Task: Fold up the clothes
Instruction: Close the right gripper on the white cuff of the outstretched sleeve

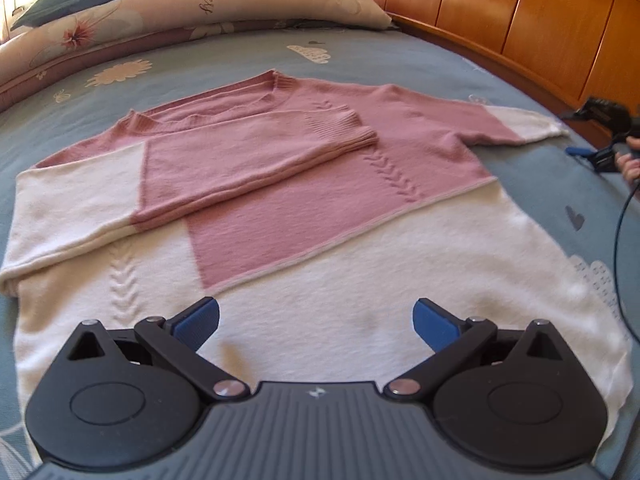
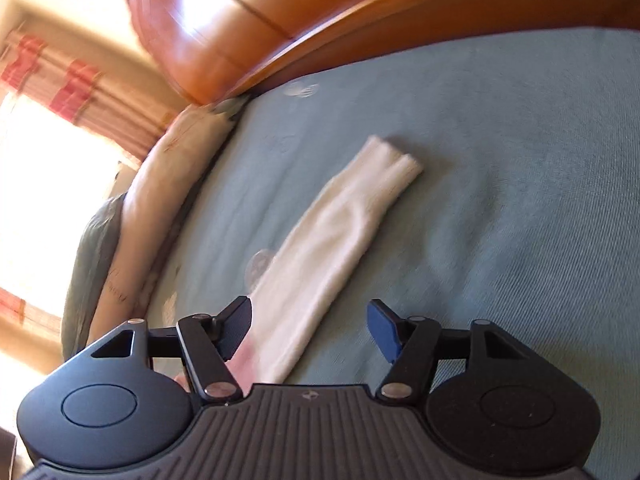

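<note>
A pink and white knitted sweater [image 1: 320, 208] lies flat on the bed, neck towards the pillows. One sleeve [image 1: 256, 156] is folded across its chest. The other sleeve stretches out sideways and ends in a white cuff [image 1: 536, 124]. My left gripper [image 1: 316, 320] hovers open over the white hem with nothing between its fingers. In the blurred right wrist view my right gripper [image 2: 310, 324] is open just above the stretched white sleeve [image 2: 340, 240], whose near part lies under the gap between the fingers. The pads do not press on it. The left wrist view shows this gripper [image 1: 576, 134] beside the cuff, held by a hand [image 1: 630, 160].
The bed has a blue-grey patterned sheet [image 1: 400, 60]. Stacked pillows [image 1: 180, 8] lie at its head, and a wooden headboard [image 1: 520, 20] runs along the far side. A black cable [image 1: 618, 240] hangs from the right gripper. A bright curtained window [image 2: 48, 140] lies beyond the pillows.
</note>
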